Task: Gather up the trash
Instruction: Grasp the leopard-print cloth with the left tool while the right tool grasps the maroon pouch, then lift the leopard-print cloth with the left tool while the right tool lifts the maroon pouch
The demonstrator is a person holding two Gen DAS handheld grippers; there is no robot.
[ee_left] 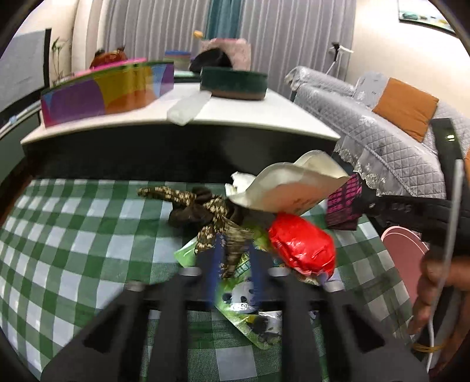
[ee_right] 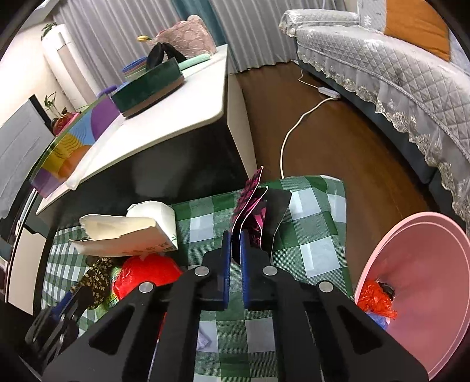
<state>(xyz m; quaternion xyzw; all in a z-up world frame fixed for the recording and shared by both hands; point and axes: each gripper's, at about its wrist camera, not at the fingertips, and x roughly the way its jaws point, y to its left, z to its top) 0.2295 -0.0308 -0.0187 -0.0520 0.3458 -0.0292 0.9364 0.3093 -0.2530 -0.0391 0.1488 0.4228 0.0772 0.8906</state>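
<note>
1. Left wrist view, surface and room: a green-and-white checked cloth is spread across the lower half of the frame. Behind it a white tabletop is seen at mid-height, with a rainbow-coloured box at upper left and a dark green round box at upper centre. Grey curtains fill the top; a grey quilted sofa with an orange cushion is at right.
2. Left wrist view, trash: the left gripper at lower centre is pinched onto a brown patterned wrapper; the blue fingers are blurred. A green panda packet lies beneath them. A red plastic bag is just right of the fingers, and a torn white carton is above it.
3. Left wrist view, right edge: a pink-and-black packet is seen at centre right, with the pink bin below it, partly hidden by a hand.
4. Right wrist view, surface and room: the checked cloth fills the centre, brown floor with a white cable is above it, and the sofa is at upper right.
5. Right wrist view, trash: the right gripper at centre is clamped on the pink-and-black packet, held upright. The white carton and red bag are at lower left. The pink bin at lower right holds red crumpled plastic.
</note>
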